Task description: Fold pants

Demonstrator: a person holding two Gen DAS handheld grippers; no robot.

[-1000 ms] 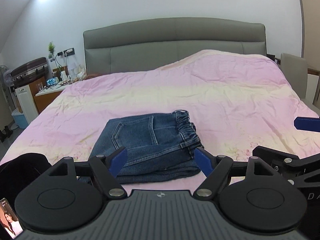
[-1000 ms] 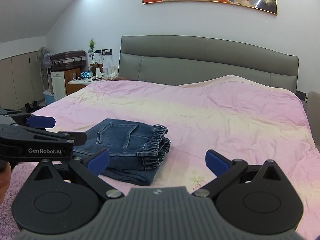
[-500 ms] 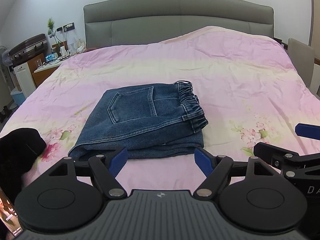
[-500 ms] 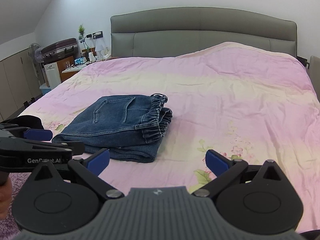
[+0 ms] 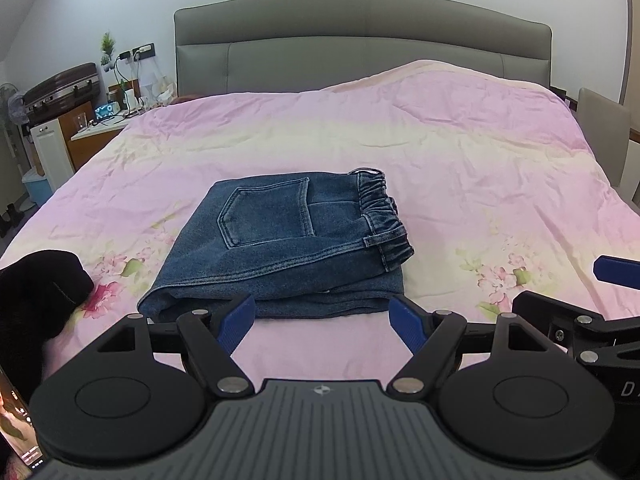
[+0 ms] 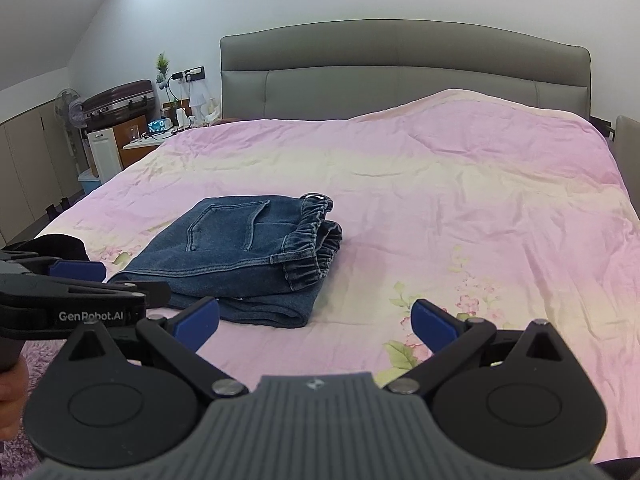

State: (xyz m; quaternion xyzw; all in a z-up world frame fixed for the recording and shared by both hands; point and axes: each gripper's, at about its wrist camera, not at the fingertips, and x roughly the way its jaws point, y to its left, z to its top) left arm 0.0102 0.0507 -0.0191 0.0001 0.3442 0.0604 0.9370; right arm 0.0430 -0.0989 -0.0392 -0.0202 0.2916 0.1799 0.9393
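The pants (image 5: 286, 248) lie folded on the bed (image 5: 460, 184), pocket up, waistband to the right. Left gripper (image 5: 322, 316) and right gripper (image 6: 316, 320) hover at the bed's near edge with jaws released, holding nothing. A grey headboard (image 6: 400, 76) backs the bed; a suitcase (image 6: 120, 98) sits at left.

Pink bed (image 5: 460, 152) — folded jeans (image 5: 288, 240), black cloth (image 5: 36, 288).
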